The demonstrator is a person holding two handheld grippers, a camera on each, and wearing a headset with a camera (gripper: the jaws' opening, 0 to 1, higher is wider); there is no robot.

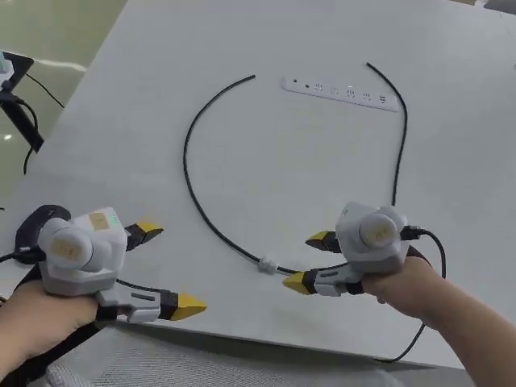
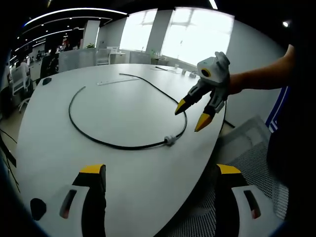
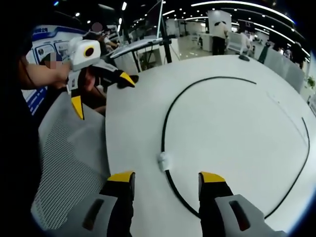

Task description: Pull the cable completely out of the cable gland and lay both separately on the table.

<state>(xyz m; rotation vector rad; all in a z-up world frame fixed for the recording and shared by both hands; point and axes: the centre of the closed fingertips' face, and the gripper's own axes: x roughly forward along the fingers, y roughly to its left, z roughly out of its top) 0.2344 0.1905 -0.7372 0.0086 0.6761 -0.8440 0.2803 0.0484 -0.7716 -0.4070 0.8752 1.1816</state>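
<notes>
The right gripper hovers low at the near edge of the table, jaws wide and empty, tips pointing to 9 o'clock in the head view. The gland lies just past those tips, untouched. In the right gripper view the gland sits dead ahead at 12 o'clock, in line with the gap between the jaws, which reads as lining up to close on it.

The left gripper is at 7 o'clock of the head view, also wide and empty, with its tips aimed to 3 o'clock at the gland. It is farther from the gland than the right one. Its own view has the gland at 12 o'clock and the right gripper beyond it at 1 o'clock.

The two tools face each other across the gland, probably so one can pin the gland while the other draws the cable.

The cable is still threaded through the gland. From a free end at 11 o'clock on the table it curves round to the gland at 6 o'clock. It then passes behind the right gripper and climbs to a second end at 1 o'clock. A white strip lies at 12 o'clock, near that second end.

Nothing has been gripped yet, so the task looks barely begun. With long runs on both sides of the gland, the pull will likely need several regrips.
</notes>
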